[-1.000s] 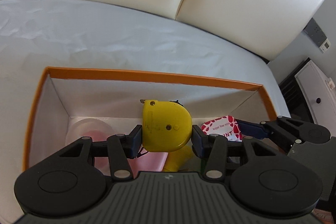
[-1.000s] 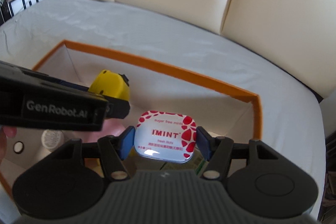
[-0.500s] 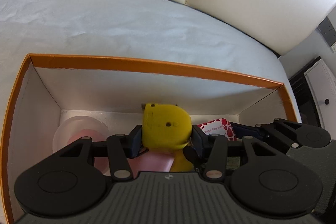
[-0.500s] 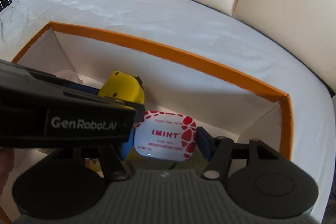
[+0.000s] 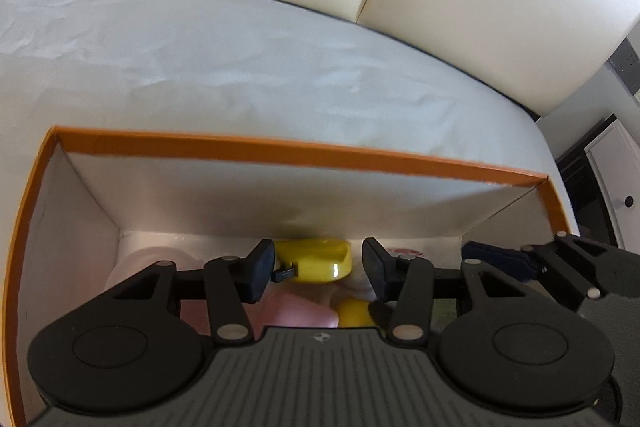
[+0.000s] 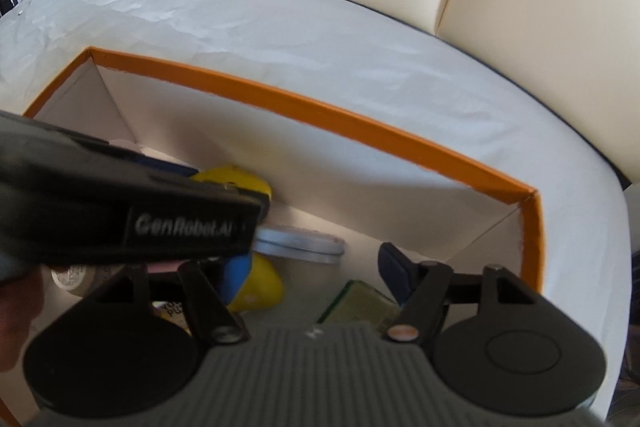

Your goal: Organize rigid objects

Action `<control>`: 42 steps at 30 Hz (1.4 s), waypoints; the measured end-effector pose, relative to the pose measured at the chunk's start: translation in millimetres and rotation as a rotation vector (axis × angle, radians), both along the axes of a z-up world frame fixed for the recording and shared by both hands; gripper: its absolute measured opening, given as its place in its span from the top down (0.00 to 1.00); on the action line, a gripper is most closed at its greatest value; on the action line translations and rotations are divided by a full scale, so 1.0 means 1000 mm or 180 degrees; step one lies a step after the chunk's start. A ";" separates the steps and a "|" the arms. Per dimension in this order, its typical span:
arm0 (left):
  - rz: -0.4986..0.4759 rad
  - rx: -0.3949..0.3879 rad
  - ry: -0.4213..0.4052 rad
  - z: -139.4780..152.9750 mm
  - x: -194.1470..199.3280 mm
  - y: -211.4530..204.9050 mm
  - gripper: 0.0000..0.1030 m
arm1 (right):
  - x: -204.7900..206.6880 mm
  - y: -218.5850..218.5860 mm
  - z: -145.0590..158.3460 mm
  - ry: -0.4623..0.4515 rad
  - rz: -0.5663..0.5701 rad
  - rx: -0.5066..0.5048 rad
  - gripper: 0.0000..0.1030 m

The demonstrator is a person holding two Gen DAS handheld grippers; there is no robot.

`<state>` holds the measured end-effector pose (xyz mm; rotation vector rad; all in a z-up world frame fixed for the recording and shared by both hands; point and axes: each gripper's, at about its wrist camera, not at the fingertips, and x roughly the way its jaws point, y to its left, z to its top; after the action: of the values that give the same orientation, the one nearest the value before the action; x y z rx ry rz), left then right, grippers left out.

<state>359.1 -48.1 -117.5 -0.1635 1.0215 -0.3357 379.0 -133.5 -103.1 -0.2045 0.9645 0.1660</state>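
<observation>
Both your grippers are down inside the orange-rimmed box (image 5: 280, 151) on the white sheet (image 5: 200, 47). The left gripper (image 5: 318, 267) hangs over the yellow tape measure (image 5: 314, 261), which lies flat by the box's far wall; the jaws look released, both pads clear of it. Your right gripper (image 6: 316, 269) is opening with nothing between the jaws. The mint tin (image 6: 300, 241) sits on the box floor just beside the tape measure.

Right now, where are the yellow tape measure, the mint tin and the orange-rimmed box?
yellow tape measure (image 5: 316, 261): left wrist view, glossy side.
mint tin (image 6: 300, 246): right wrist view, silver edge.
orange-rimmed box (image 6: 320, 111): right wrist view, far rim.
</observation>
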 end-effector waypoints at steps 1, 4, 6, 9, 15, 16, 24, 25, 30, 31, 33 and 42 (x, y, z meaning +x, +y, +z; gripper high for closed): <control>0.0005 0.0017 -0.0015 0.001 0.000 -0.001 0.46 | -0.001 0.000 0.001 -0.0010 0.0012 -0.0011 0.28; -0.0023 0.0093 -0.0044 0.003 0.002 -0.006 0.42 | -0.003 -0.001 0.003 -0.0031 0.0032 -0.0063 0.27; -0.0044 0.0095 -0.0047 0.004 0.000 -0.007 0.33 | -0.004 -0.002 0.003 -0.0032 0.0015 -0.0072 0.27; -0.0059 0.0131 -0.0114 0.007 -0.006 -0.007 0.23 | -0.006 -0.003 0.004 -0.0020 -0.0019 -0.0042 0.26; -0.0073 0.0164 -0.0355 0.021 -0.022 -0.009 0.14 | -0.014 -0.003 0.009 -0.0054 -0.0020 -0.0019 0.20; -0.0063 0.0153 -0.0410 0.023 -0.025 -0.009 0.14 | -0.018 -0.004 0.012 -0.0068 -0.0009 -0.0001 0.20; 0.0173 -0.0089 -0.0660 0.048 -0.054 0.008 0.08 | -0.044 -0.004 0.037 -0.0194 0.0035 -0.0008 0.20; 0.0223 -0.0123 -0.0736 0.052 -0.060 0.011 0.08 | -0.049 -0.005 0.040 -0.0221 0.0024 0.0002 0.20; 0.0363 -0.0088 -0.1144 0.074 -0.091 0.021 0.07 | -0.074 -0.007 0.058 -0.0390 -0.0041 0.0080 0.17; 0.0387 -0.0107 -0.1201 0.080 -0.098 0.024 0.07 | -0.081 -0.008 0.062 -0.0440 -0.0051 0.0097 0.17; 0.0429 -0.0113 -0.1349 0.093 -0.113 0.028 0.07 | -0.093 -0.010 0.072 -0.0560 -0.0088 0.0137 0.17; 0.0594 0.0642 -0.2137 0.137 -0.195 0.032 0.06 | -0.165 -0.017 0.119 -0.1299 -0.0334 0.0363 0.07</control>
<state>164.6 -16.3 19.6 0.0399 0.3662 -0.0980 214.0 -150.0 16.0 -0.0771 0.5561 0.0776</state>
